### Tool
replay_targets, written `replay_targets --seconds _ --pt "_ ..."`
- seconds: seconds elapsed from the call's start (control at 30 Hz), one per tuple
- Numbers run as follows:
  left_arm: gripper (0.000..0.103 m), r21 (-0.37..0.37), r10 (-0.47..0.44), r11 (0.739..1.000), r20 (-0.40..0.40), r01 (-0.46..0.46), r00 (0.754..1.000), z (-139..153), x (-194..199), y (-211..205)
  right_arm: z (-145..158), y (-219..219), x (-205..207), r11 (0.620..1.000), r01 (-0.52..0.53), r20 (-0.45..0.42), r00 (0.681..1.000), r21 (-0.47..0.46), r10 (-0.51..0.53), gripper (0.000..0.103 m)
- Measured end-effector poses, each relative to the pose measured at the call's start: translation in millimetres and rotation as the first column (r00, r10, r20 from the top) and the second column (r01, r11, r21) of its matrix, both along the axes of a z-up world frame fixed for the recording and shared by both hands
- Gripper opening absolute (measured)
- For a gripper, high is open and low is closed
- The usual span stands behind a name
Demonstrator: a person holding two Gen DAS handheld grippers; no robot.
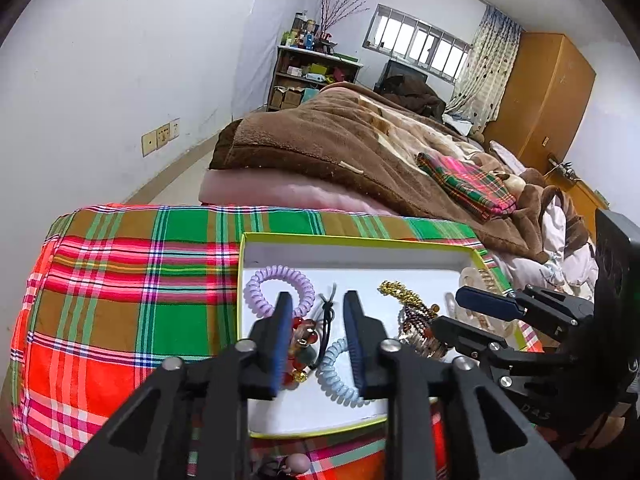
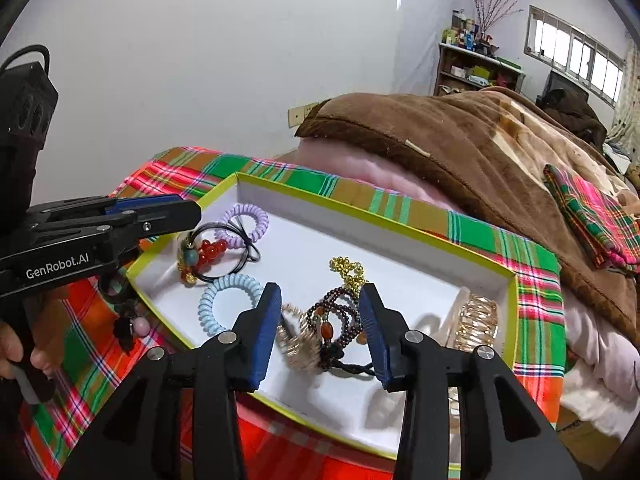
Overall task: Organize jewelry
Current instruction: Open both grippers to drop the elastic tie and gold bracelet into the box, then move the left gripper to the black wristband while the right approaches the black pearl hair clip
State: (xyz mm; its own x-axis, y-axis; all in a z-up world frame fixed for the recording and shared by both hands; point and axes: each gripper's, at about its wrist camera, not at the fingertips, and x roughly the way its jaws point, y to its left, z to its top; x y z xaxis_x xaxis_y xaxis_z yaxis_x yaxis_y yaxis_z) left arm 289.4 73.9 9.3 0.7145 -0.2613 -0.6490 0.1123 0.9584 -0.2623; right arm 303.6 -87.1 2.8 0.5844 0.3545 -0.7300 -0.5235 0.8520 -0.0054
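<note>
A white box (image 1: 360,254) with a yellow-green rim (image 2: 400,226) lies on a plaid cloth. In it lie a purple coil tie (image 1: 276,284) (image 2: 244,222), a blue coil tie (image 1: 338,380) (image 2: 228,300), a red bead bracelet with black elastic (image 1: 302,336) (image 2: 206,254), a gold chain (image 1: 398,292) (image 2: 348,270), a dark bead bracelet (image 2: 340,312) and clear hair clips (image 2: 476,320). My left gripper (image 1: 318,312) (image 2: 188,210) is open above the bracelet and the blue tie. My right gripper (image 2: 320,304) (image 1: 448,308) is open over the dark bead bracelet.
The plaid cloth (image 1: 132,300) covers a raised surface beside a bed with a brown blanket (image 1: 344,136). A pink bead charm with black rings (image 2: 128,324) lies on the cloth outside the box. A white wall (image 1: 120,60) stands behind.
</note>
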Motion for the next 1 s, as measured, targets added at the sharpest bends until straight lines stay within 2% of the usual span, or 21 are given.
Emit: replay_targets --seconds 0.17,0.4,0.6,1.0 --pt "0.029 -0.012 0.006 1.0 0.011 -0.006 1.0 8 -11 4 14 -2 -17 1.0 -0.016 0.029 0.999 0.013 0.015 0.042" --pt "0.029 0.023 0.023 0.999 0.049 -0.024 0.999 24 -45 4 31 -13 -48 0.998 -0.016 0.046 0.999 0.054 0.014 0.042" --pt "0.029 -0.01 0.017 1.0 0.067 -0.016 0.998 34 -81 6 43 -22 -81 0.997 -0.012 0.054 0.999 0.077 0.008 0.042" --pt "0.029 0.024 0.052 0.998 0.072 -0.053 0.996 33 -151 -3 59 -35 -147 0.993 -0.055 0.085 0.995 0.104 0.046 0.042"
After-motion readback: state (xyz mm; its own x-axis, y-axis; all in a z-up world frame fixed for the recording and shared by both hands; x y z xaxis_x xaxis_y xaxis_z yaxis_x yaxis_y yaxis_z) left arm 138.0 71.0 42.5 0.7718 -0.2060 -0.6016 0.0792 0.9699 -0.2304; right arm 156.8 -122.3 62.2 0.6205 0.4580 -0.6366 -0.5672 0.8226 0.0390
